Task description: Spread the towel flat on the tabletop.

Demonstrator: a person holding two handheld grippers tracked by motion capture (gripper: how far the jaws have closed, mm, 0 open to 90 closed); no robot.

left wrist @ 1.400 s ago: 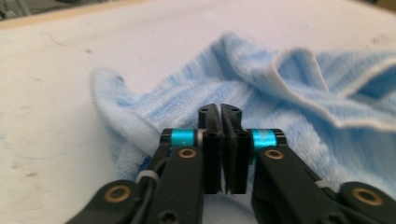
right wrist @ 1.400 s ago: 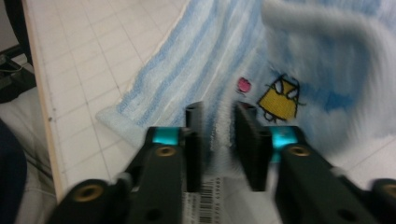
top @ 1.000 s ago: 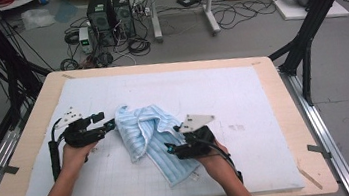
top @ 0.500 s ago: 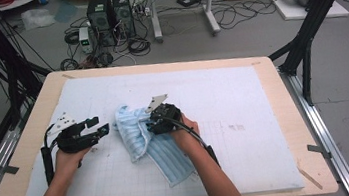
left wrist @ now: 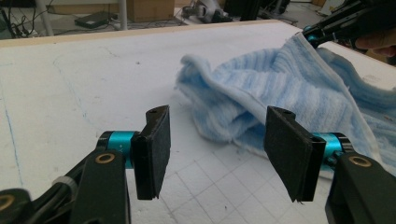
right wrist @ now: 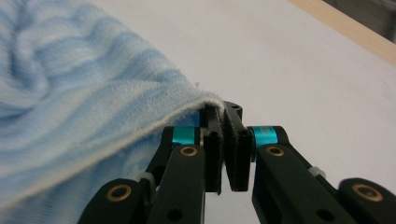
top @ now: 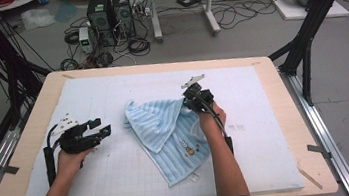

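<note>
Towel (top: 171, 128) corner hides between clenched right fingers (right wrist: 227, 140); left fingers (left wrist: 154, 149) released.

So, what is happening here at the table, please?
A person is spreading out a light blue striped towel on a white mat. The right hand-held gripper has just been closing its jaws and now pinches a corner of the towel at the far side, with the cloth stretched up from the mat toward that corner. The left hand-held gripper waits open beside the towel's left edge, holding nothing. The towel is partly bunched, not yet flat.
</note>
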